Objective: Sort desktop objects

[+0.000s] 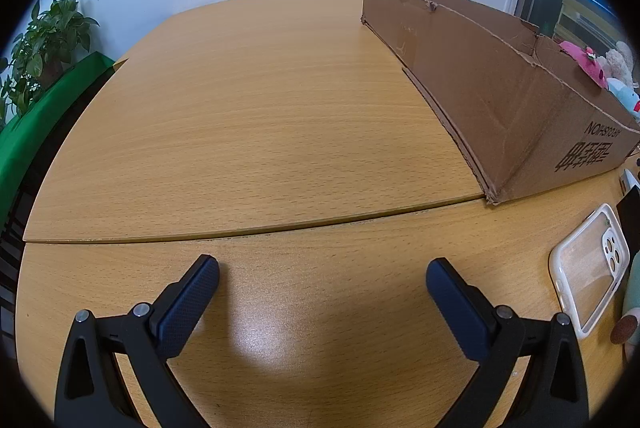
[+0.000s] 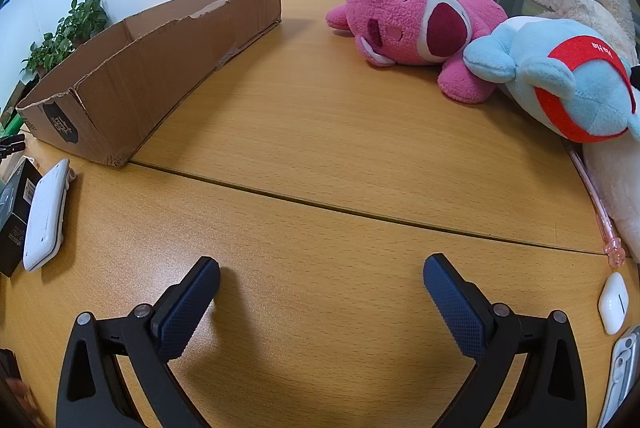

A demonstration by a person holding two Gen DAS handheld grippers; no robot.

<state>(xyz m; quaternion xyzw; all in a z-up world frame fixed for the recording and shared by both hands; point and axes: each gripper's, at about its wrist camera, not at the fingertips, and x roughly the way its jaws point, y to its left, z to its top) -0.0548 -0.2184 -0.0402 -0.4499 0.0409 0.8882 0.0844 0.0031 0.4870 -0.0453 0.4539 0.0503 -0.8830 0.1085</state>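
Both claws hang spread wide over the bare wooden table [image 1: 280, 116], gripping nothing: the left claw [image 1: 322, 278] at the bottom of its view, the right claw [image 2: 322, 276] likewise. Just right of the left one lies a clear phone case [image 1: 590, 268]. At the right view's lower right sits a white earbud case [image 2: 613, 302], a pink pen [image 2: 592, 204] above it. Farther back, a cardboard box [image 2: 152, 72] fills the left; a pink plush bear [image 2: 416, 24] and a blue plush [image 2: 568, 76] lie touching at upper right
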